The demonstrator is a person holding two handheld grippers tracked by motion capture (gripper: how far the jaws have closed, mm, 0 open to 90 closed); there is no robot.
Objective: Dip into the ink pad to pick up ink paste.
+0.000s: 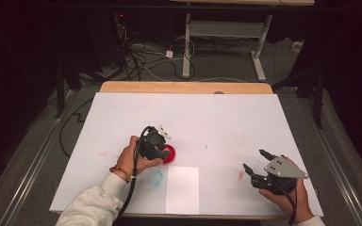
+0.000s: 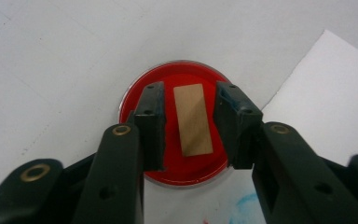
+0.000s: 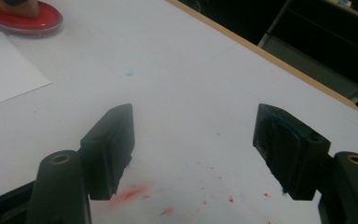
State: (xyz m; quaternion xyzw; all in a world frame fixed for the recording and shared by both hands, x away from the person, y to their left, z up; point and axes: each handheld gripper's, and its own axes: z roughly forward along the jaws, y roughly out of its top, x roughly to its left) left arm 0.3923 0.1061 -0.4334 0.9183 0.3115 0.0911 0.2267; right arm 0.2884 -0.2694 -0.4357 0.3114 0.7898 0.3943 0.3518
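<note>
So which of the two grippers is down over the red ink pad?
The left gripper: its open jaws straddle the tan block on the red ink pad. The right gripper sits apart, open over bare table.

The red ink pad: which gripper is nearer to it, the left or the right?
Left. The left gripper hangs directly over the red ink pad, jaws either side of its wooden block. The right gripper is far off, near the table's right edge.

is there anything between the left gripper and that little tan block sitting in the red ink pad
Nothing visible. The left gripper is right over the red ink pad, its open jaws on either side of the tan block, with only bare gaps between the block and each jaw.
</note>
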